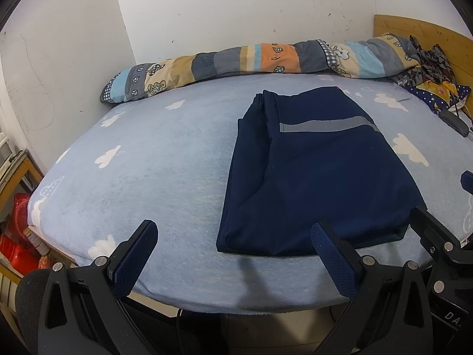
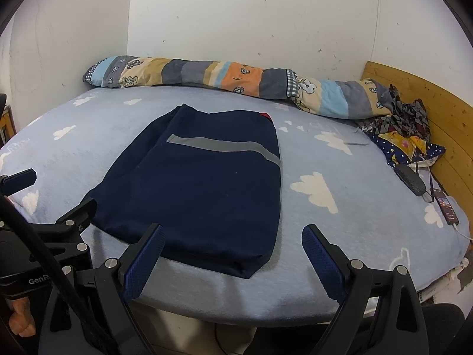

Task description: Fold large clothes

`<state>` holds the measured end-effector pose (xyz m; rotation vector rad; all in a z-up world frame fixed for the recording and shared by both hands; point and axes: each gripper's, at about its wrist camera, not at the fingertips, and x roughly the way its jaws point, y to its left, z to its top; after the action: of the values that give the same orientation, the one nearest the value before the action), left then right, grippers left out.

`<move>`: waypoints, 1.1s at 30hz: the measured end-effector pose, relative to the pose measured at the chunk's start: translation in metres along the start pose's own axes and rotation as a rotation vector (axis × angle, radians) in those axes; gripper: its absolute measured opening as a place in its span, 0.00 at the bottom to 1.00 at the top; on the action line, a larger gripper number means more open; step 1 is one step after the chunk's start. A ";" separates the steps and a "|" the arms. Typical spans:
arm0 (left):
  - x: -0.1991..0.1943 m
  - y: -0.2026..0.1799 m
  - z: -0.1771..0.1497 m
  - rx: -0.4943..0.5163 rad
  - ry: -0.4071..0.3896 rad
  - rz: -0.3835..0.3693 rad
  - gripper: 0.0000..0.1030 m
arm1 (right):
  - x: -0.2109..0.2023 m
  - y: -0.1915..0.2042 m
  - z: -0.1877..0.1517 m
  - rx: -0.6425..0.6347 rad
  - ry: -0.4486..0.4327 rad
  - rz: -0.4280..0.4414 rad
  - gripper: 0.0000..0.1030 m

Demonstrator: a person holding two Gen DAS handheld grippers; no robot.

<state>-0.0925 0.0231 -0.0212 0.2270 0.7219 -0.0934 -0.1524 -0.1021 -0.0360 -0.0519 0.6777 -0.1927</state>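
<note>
Left gripper (image 1: 233, 254): fingers spread wide, holding nothing, at the bed's near edge.
Right gripper (image 2: 233, 251): likewise released and empty.
Navy garment (image 2: 201, 189): folded flat on the cloud-print sheet (image 2: 340, 224) (grey stripe up), just beyond both grippers.
Patchwork quilt (image 2: 224, 78): rolled along the wall.

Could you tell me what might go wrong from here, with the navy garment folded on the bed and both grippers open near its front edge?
1. The folded navy garment lies close to the bed's front edge; a careless nudge from the right gripper or left gripper could drag it off.
2. Both grippers hang open and empty just short of the fold, so a clumsy pinch might catch only the top layer and undo it.
3. A phone on its cable lies to the right; a wide sweep could snag it.
</note>
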 end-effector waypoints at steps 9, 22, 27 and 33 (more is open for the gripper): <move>0.000 0.000 0.000 0.000 0.002 -0.004 1.00 | 0.001 -0.001 -0.001 -0.001 0.002 -0.003 0.94; 0.001 0.000 -0.001 0.005 0.002 -0.009 1.00 | 0.001 -0.003 -0.001 0.003 0.001 0.000 0.94; 0.000 -0.001 -0.001 0.004 0.001 -0.008 1.00 | 0.001 -0.004 -0.001 0.008 -0.001 0.003 0.94; 0.000 0.000 -0.002 0.007 -0.001 -0.011 1.00 | 0.000 -0.003 -0.001 0.007 -0.004 0.001 0.94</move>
<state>-0.0940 0.0234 -0.0223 0.2298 0.7224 -0.1068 -0.1532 -0.1049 -0.0362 -0.0452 0.6734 -0.1939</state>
